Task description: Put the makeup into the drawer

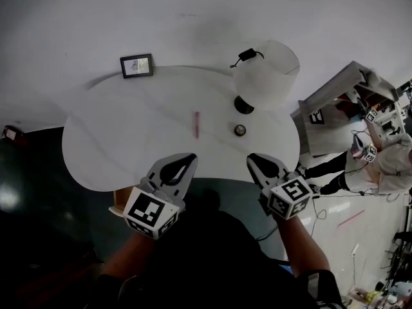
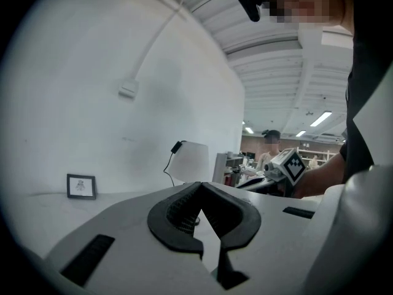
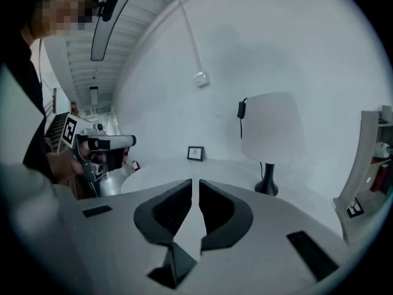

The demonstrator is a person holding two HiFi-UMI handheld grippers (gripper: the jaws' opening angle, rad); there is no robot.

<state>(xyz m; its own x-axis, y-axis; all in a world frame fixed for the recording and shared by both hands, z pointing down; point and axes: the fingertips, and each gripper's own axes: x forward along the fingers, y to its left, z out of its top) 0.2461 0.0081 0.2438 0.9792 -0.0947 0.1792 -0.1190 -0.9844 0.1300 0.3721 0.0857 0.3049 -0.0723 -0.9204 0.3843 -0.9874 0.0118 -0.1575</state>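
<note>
Left gripper (image 1: 188,159): you're holding it with jaws closed together, gripping nothing, at the near edge of the table (image 1: 129,143), well left of the lamp (image 1: 265,74).
Right gripper (image 1: 255,160): you're holding it closed too, empty, in front of the lamp.
Makeup: pink stick (image 1: 197,124) is lying on the table left of the lamp base; round jar (image 1: 240,130) is sitting just in front of it.
Frame (image 1: 136,65): standing far left of the lamp.

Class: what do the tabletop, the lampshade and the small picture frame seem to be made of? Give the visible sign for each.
Tabletop: white, perhaps marble-look stone or laminate; faint grey streaks, smooth surface.
Lampshade: likely white fabric or paper; soft, even, matte look.
Picture frame: dark plastic or painted wood; plain black border, too small to settle.
</note>
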